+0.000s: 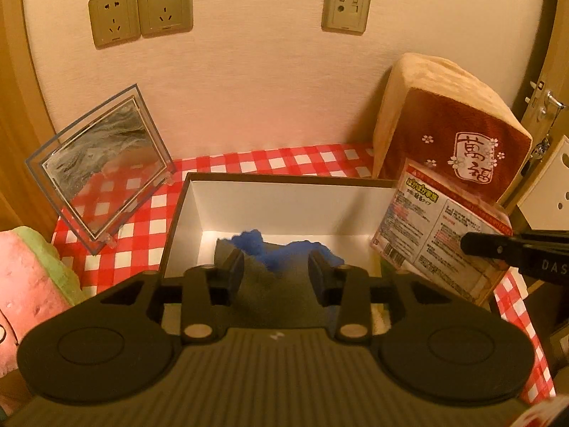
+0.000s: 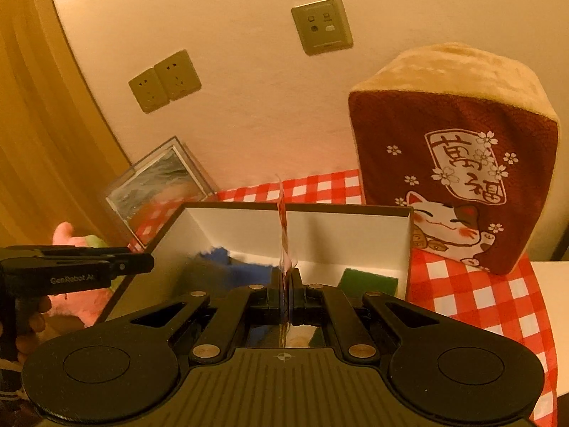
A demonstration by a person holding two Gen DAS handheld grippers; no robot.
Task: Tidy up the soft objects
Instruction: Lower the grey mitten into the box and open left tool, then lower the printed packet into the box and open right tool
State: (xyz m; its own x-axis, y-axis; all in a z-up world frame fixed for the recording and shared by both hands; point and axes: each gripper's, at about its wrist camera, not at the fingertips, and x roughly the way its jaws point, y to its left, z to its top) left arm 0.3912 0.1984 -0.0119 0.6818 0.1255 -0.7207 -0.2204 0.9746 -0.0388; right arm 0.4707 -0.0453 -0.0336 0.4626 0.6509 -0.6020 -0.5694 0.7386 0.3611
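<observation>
The right gripper point(image 2: 284, 284) is pinched flat on a thin plastic packet point(image 1: 437, 235), held on edge above the open white box point(image 2: 355, 227). The left gripper point(image 1: 275, 267) is spread, nothing pressed between its pads, over the blue fuzzy cloth point(image 1: 284, 251) lying on the box floor towards its left wall. A green sponge point(image 2: 368, 279) sits in the box's right front corner.

Main risk, as I judge it: the packet is stiff and broad, so lowered on a slant it could catch the box's right wall or rim and slip from the narrow pinch. It may also land across the sponge and stand proud. Both grippers crowd the same opening and could knock together.

Room is tight right of the box, where the lucky-cat cushion point(image 2: 458, 156) leans close. Left of the box a clear acrylic frame point(image 1: 103, 167) stands tilted, easily tipped. Free room is above the box and at its bare middle floor.
</observation>
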